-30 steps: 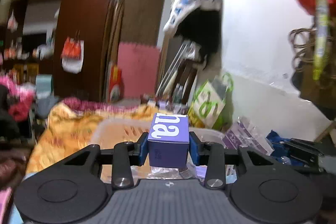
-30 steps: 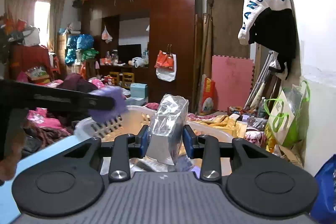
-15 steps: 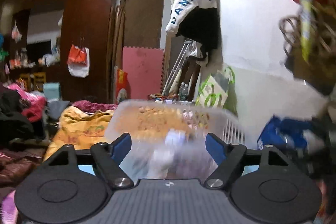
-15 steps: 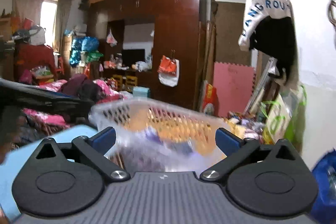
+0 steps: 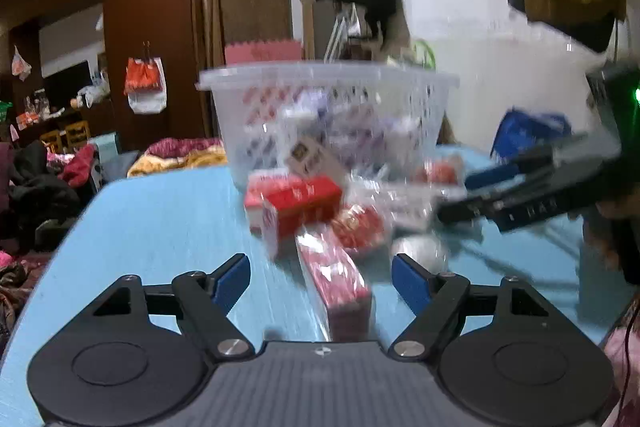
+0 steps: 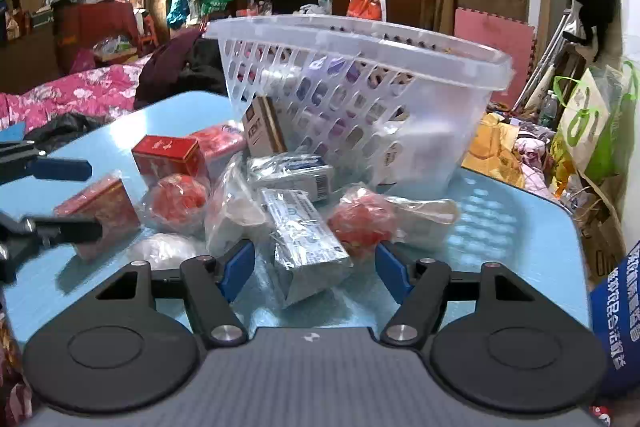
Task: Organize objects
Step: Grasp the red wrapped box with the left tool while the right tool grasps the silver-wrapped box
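**Both grippers low over the table, jaws apart**

The left gripper [image 5: 321,277] pointed forward and downward, its blue pads spread wide with nothing pressed between them. Its jaws had opened within the last second and then held that width. The right gripper [image 6: 315,269] was tilted downward too, its blue-padded fingers [image 6: 239,269] parted and gripping nothing; its jaws had just been closing from a wider spread. In the right wrist view the left gripper's fingers reached in from the left edge, and in the left wrist view the right gripper [image 5: 500,195] came in from the right, blurred.
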